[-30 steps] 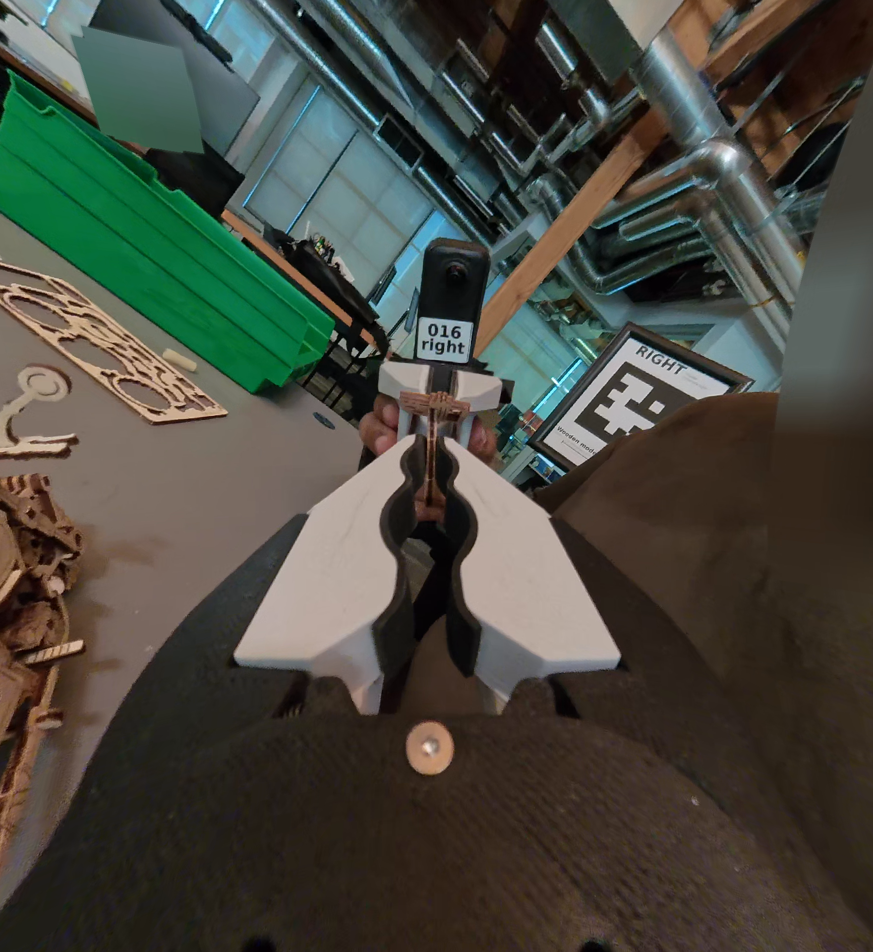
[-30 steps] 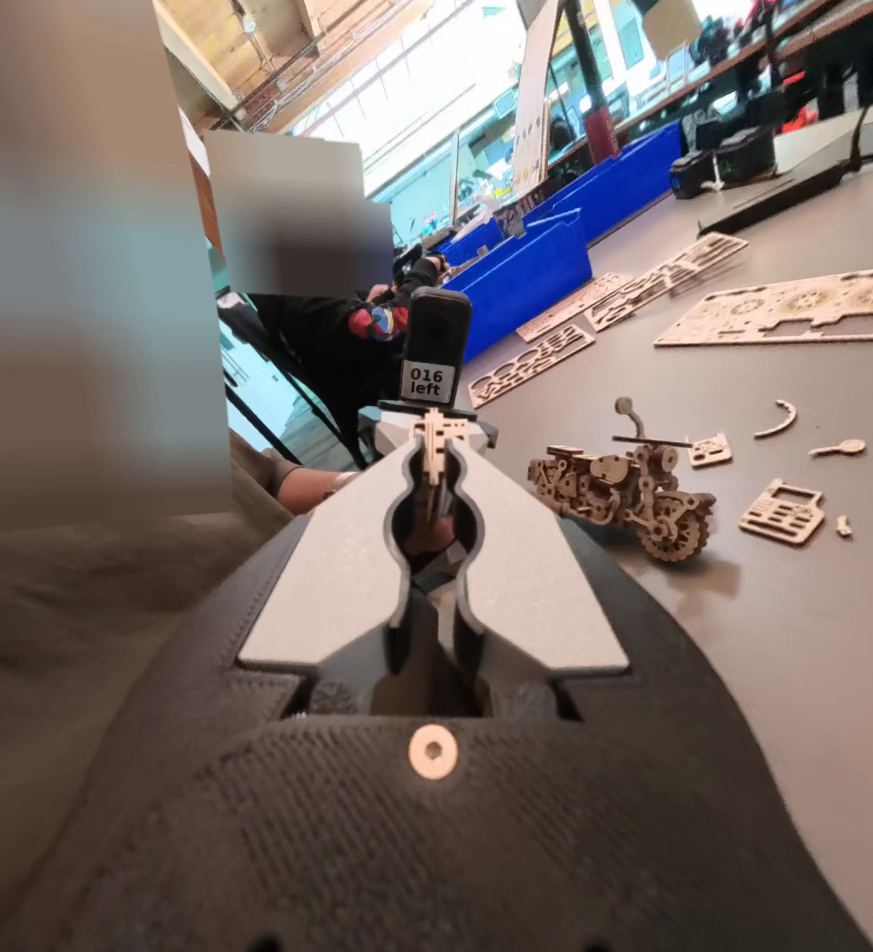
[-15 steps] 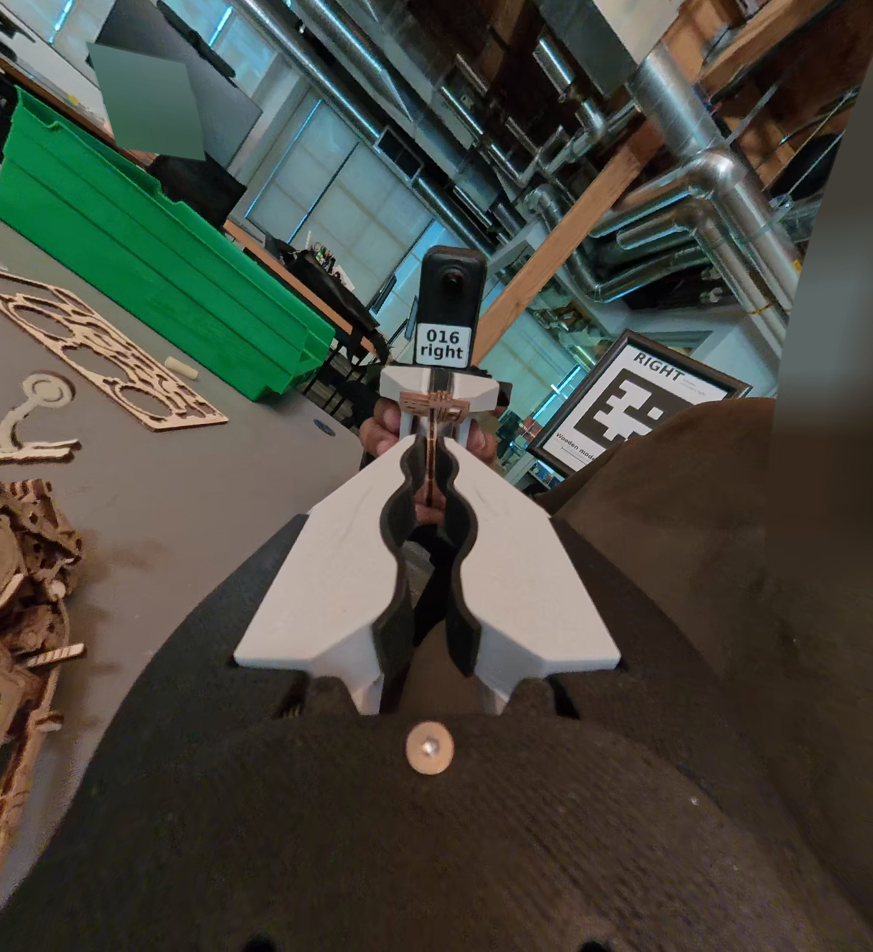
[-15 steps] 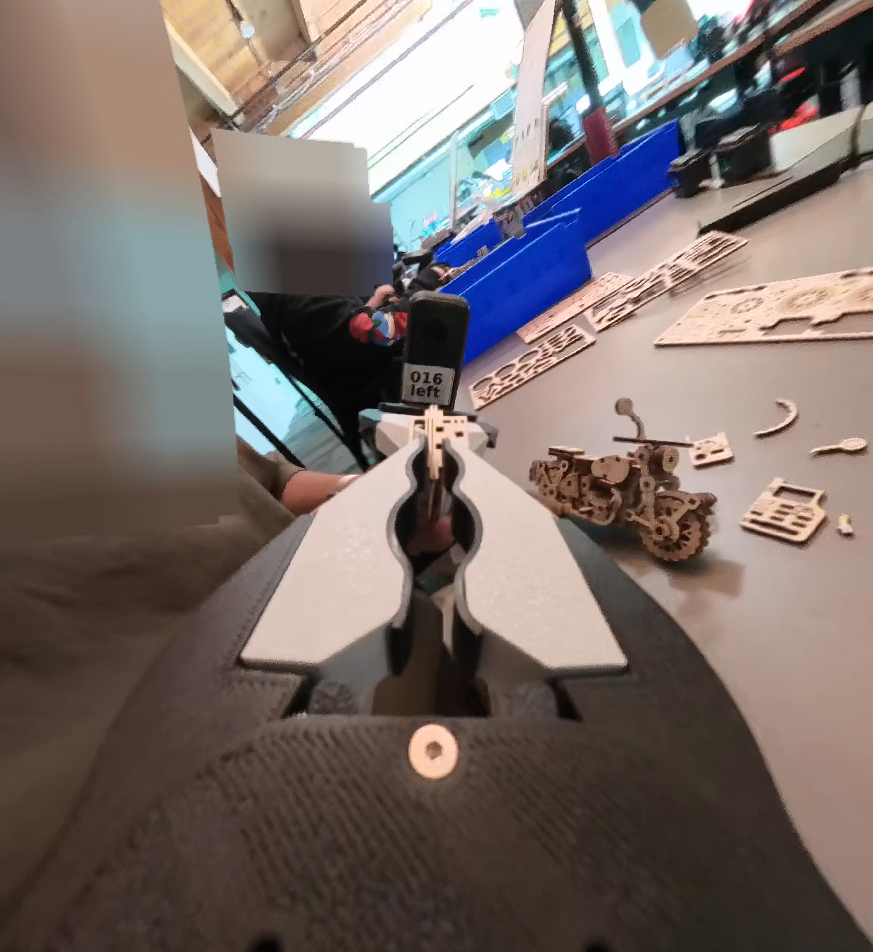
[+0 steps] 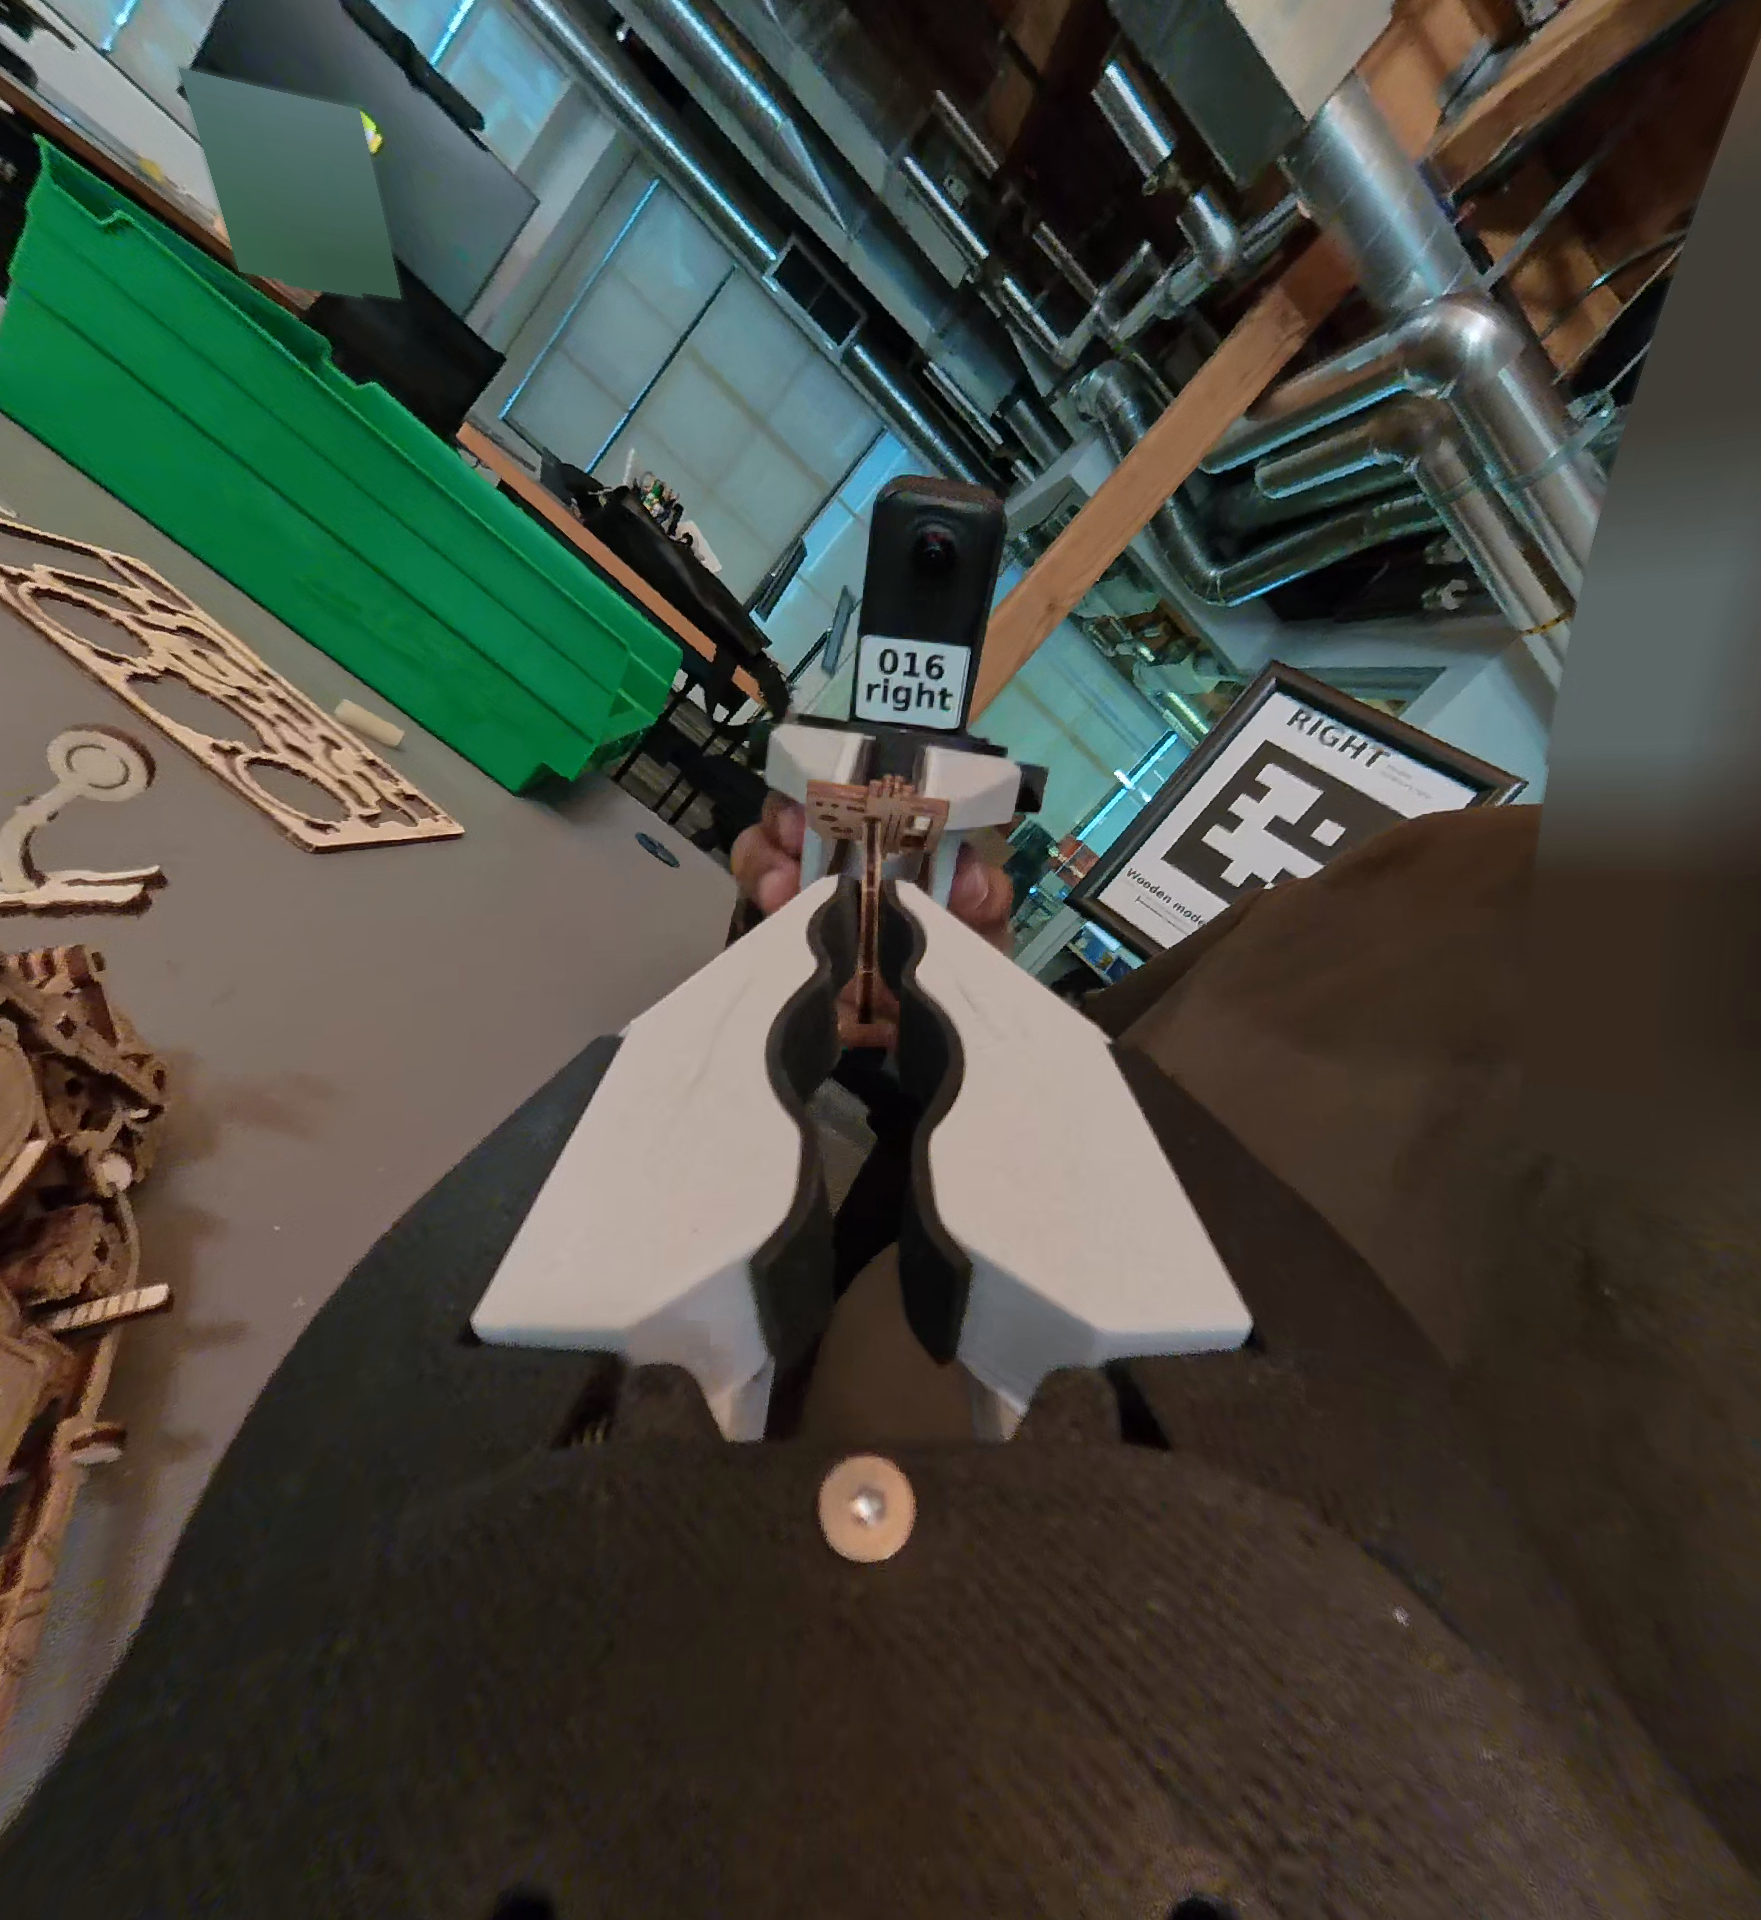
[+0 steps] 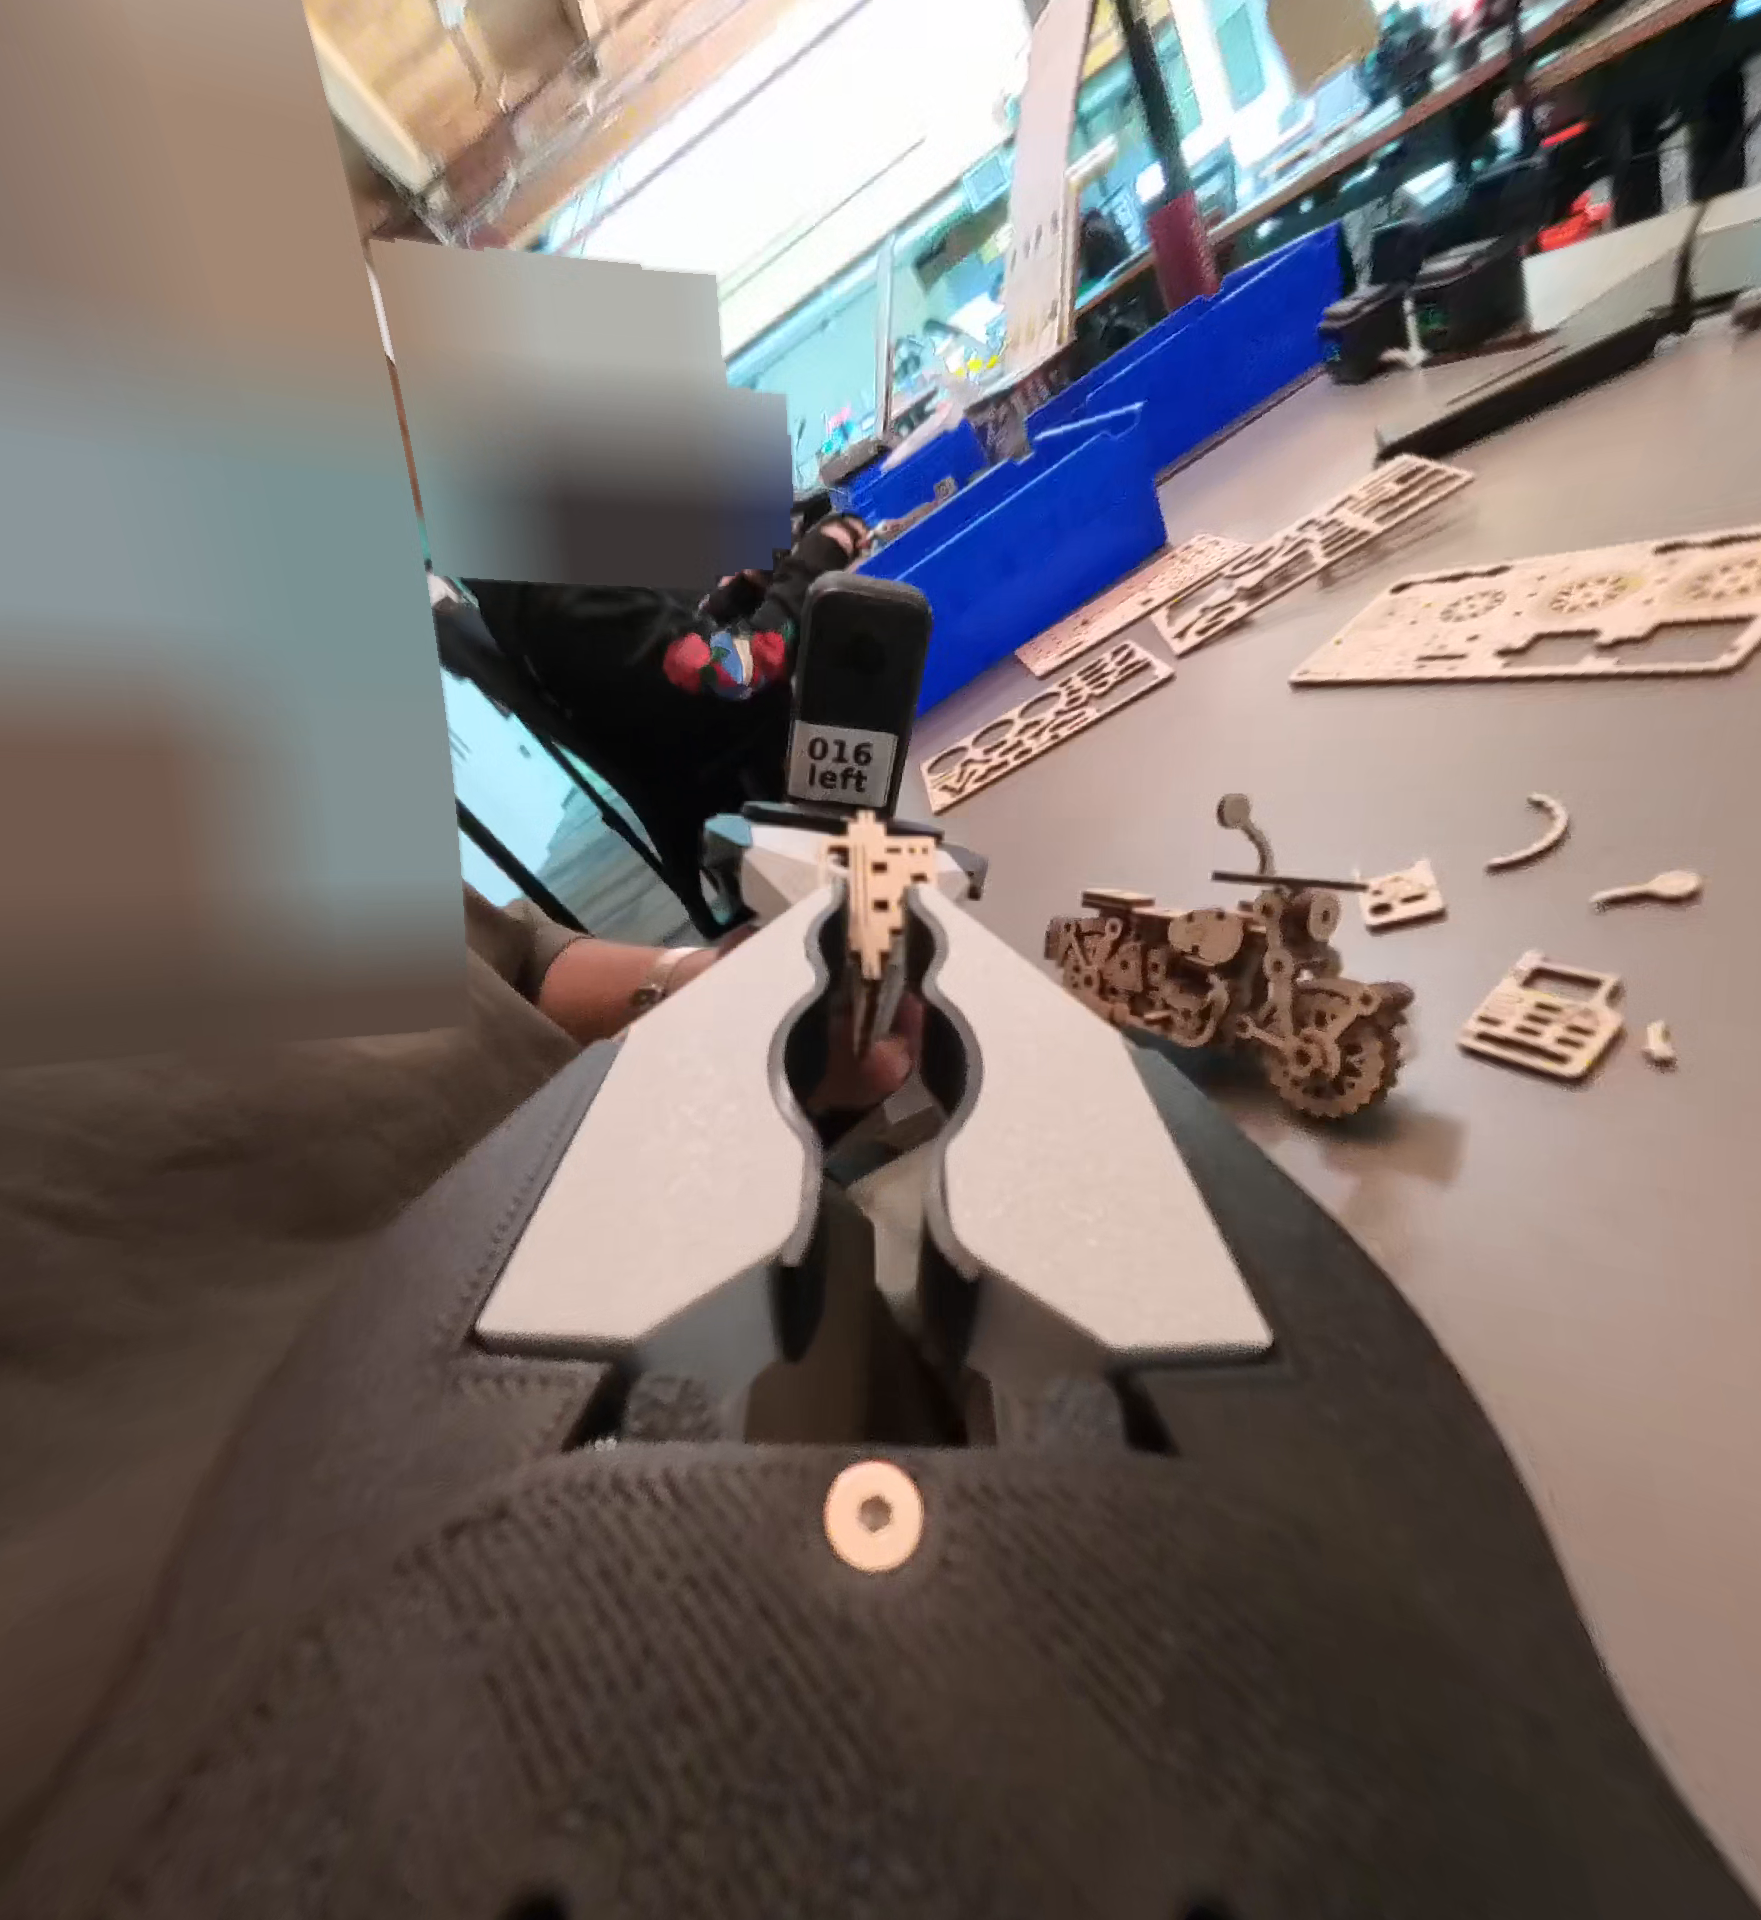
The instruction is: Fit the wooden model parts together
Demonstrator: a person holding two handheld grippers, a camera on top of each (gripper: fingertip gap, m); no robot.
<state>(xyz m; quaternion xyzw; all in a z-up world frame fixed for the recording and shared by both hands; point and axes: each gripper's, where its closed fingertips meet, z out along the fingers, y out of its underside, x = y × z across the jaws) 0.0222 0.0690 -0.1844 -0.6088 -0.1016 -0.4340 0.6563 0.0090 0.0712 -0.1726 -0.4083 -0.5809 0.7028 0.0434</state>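
Step in hand: mating of two small wooden parts in mid-air, above the tabletop (image 6: 1478,1299) edge, between the two facing tools.
Left hand-held gripper (image 5: 868,904): closed on a thin wooden strip (image 5: 868,966), held edge-on and upright between the fingertips.
Right hand-held gripper (image 6: 871,914): closed on a pale notched plate (image 6: 871,894), standing upright at the tips.
Relation of parts: in the left wrist view, flat crosswise piece (image 5: 876,812) seen at the far tool's tips, touching the top of the strip; whether seated in a slot or merely abutting, cannot tell.
Location of main assembly: wooden motorcycle model (image 6: 1240,966) upright on the tabletop, to the right of the held parts and apart from them, untouched.
Loose stock: small grid piece (image 6: 1541,1016), curved sliver (image 6: 1536,831) and spoon-shaped piece (image 6: 1650,888) beside the model; punched sheets (image 6: 1572,613) farther back.
Progress, by judgement: sub-assembly stage; model largely built, several pieces not yet fitted.
Next move calls for: fine alignment of tab with slot, then a straight, gentle push along the strip's length, both grips kept firm.
Risk, by judgement: thin plywood, prone to snapping or twisting in the grip if pushed off-axis.
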